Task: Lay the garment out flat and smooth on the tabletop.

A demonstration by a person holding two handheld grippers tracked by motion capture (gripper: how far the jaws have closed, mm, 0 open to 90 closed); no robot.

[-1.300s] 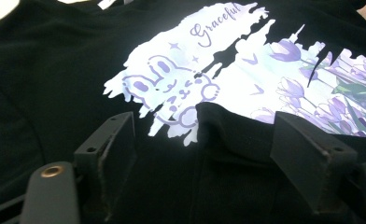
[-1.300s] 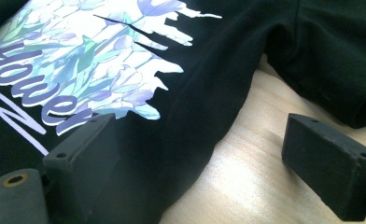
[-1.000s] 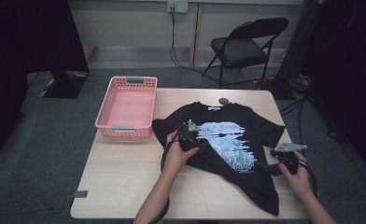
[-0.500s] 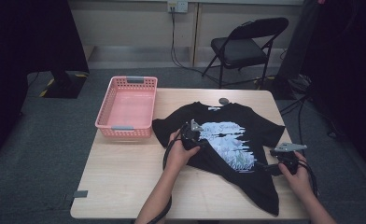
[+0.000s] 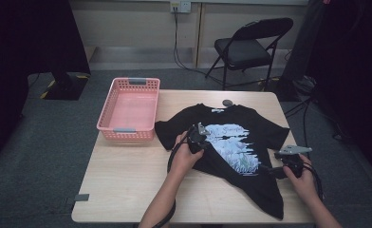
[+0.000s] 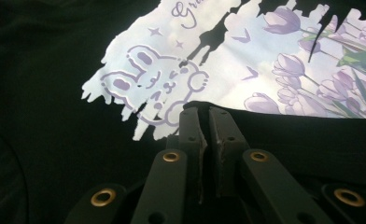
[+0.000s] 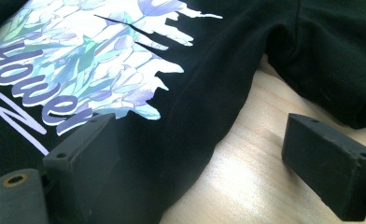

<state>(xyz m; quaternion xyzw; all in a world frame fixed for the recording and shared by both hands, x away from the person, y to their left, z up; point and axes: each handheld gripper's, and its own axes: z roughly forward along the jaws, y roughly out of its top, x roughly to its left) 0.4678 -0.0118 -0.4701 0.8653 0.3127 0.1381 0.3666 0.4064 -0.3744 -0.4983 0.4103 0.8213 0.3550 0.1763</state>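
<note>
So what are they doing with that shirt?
A person is working on a black T-shirt spread on the table, using a gripper in each hand. The left gripper is shut on a fold of the shirt near its printed picture. The right gripper is open at the shirt's edge, one jaw over the cloth and one over bare wood, not gripping yet. A pink basket sits beside the shirt.

High cam sits above the person's side, looking fwd and down over the whole table point(image 5: 127, 190). Each gripper cam rides low, v. close to the black T-shirt point(image 5: 231, 142), looking along its own jaws. All three share the shirt's pale print point(image 6: 265, 70), though which bit overlaps is prob. hard to pin.
</note>
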